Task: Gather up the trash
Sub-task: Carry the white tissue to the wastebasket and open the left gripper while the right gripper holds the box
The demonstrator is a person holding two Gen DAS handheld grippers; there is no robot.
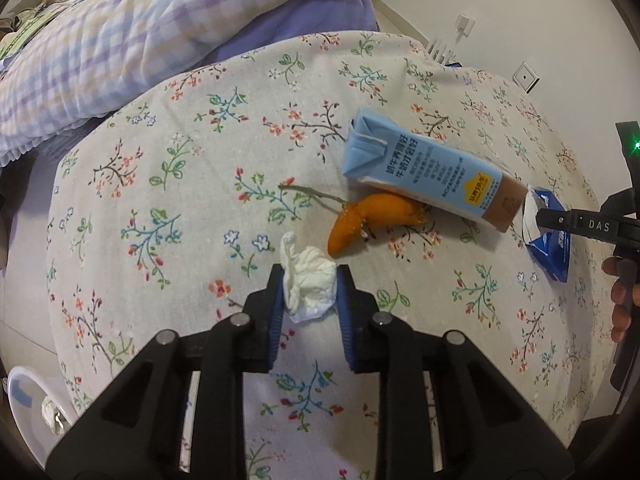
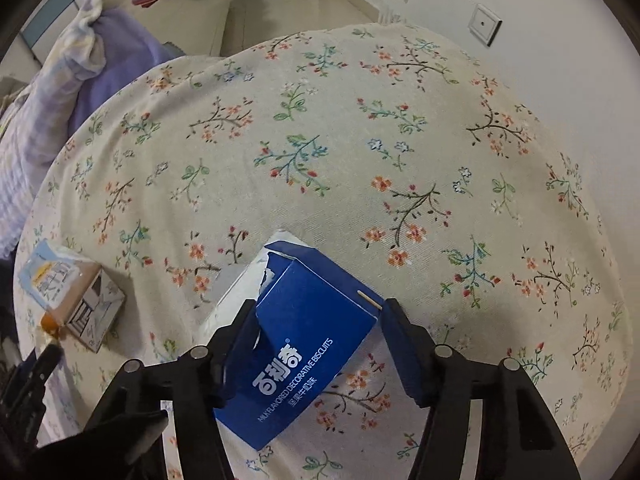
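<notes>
Four bits of rubbish lie on the floral bedspread. The left gripper has its blue-padded jaws closed in on a crumpled white tissue, which sits squeezed between them on the cloth. Just beyond it lies a curl of orange peel, its far end tucked under a light blue milk carton that rests on its side. The right gripper is clamped across a torn blue biscuit box, one jaw pressing each side; the box's ripped end shows white card and points away from the camera. From the left wrist view that same box sits just beside the carton's brown end. A plaid lilac quilt is heaped at the far left of the bed, and a white bin rim shows at the lower left corner
</notes>
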